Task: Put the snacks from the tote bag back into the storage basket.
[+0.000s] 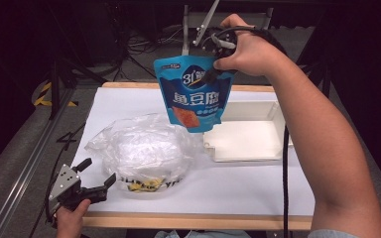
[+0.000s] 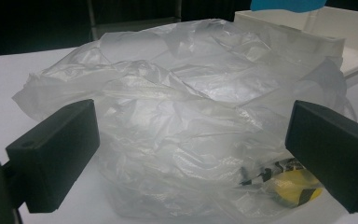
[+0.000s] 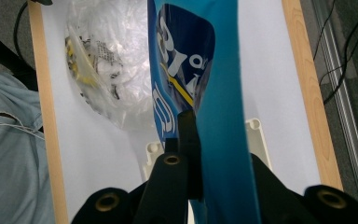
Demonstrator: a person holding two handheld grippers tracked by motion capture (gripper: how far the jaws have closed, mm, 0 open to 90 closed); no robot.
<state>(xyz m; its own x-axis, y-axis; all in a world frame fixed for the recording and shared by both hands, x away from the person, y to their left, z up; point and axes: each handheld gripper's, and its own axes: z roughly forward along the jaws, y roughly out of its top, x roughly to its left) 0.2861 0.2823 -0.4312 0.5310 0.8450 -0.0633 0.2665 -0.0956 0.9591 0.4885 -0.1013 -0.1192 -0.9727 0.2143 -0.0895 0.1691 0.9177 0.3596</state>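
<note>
— What does your right gripper [image 1: 217, 69] hold?
— My jaws pinch the blue foil snack pouch [image 1: 194, 91], hanging above the white tray [image 1: 245, 141].
— The left gripper [image 1: 96, 181]?
— Wide apart, facing the crumpled clear plastic bag [image 1: 144, 148].

1. Left gripper [image 1: 97, 174]: black body, two blocky matte-black jaws, grey three-cornered plate [image 1: 63, 181] on top dotted with small dark holes.
2. Thin black cable [image 1: 51, 191] looping off beside that plate.
3. Right gripper [image 1: 213, 74]: black, narrow jaws, brass-coloured screw rings [image 3: 171, 160] set in rounded black housings.
4. Thick black braided cable [image 1: 285, 163] trailing from the right gripper along the forearm.
5. Bare forearms; light blue denim-like clothing [image 3: 9, 154] with pale stitched seams, left of the right gripper's jaws.
</note>
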